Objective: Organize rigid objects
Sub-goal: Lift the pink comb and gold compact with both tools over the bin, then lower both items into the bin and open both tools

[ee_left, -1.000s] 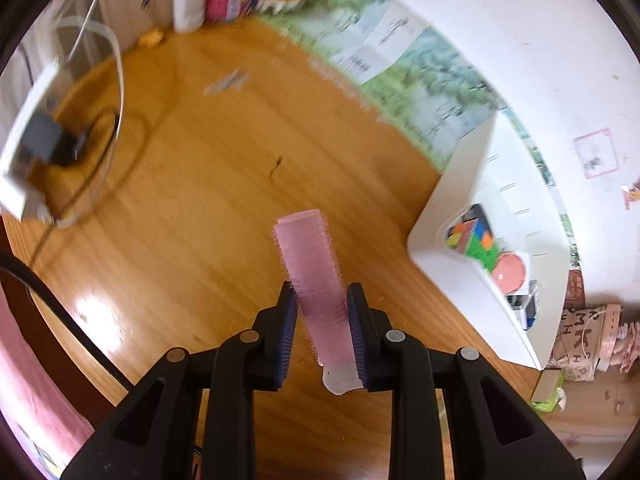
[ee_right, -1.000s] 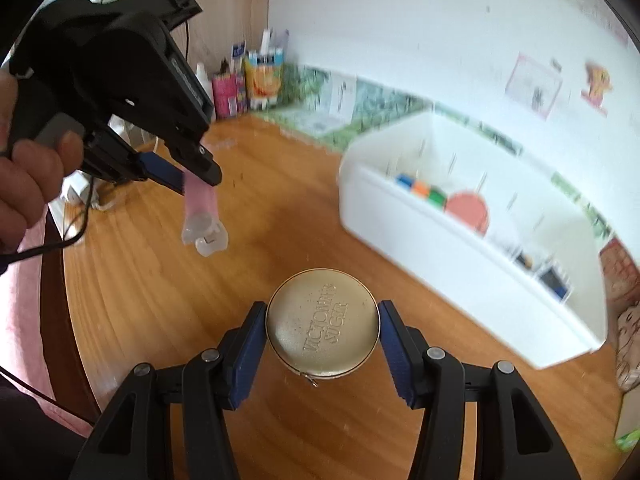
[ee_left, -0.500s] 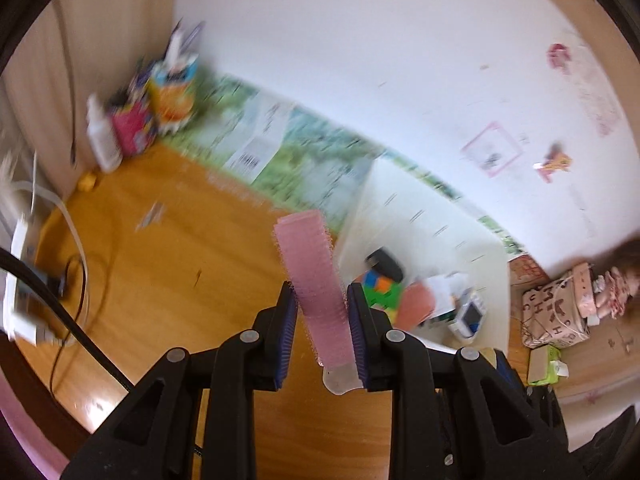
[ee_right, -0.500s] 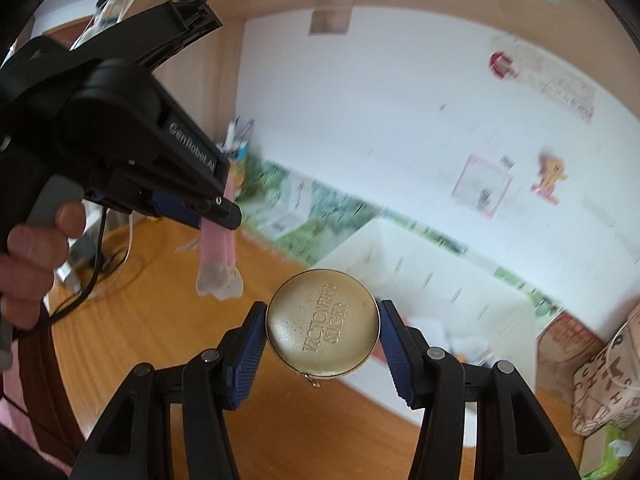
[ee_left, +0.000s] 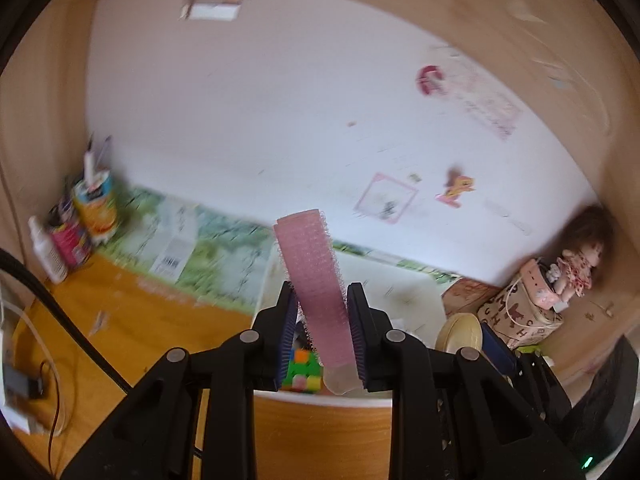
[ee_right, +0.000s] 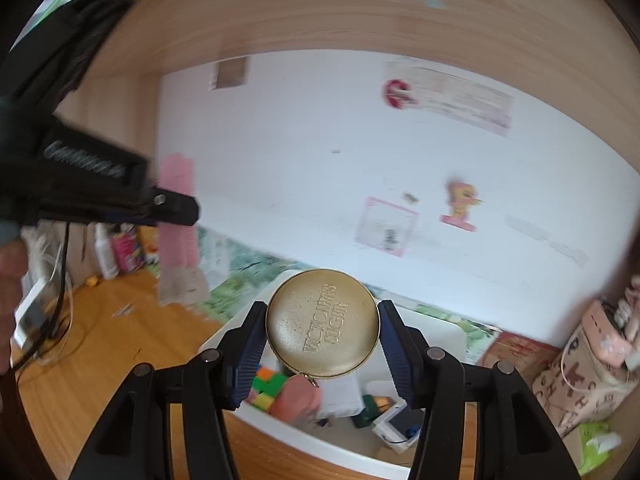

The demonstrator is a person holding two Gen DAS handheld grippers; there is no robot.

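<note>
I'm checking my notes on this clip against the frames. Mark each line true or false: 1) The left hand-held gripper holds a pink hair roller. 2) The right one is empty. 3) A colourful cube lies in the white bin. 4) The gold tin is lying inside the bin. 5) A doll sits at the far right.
1) True: the left hand-held gripper is shut on the pink hair roller.
2) False: the right hand-held gripper is shut on a round gold tin.
3) True: the cube lies in the white bin.
4) False: the tin is held up in the jaws, not resting in the bin.
5) True: the doll sits there.
</note>
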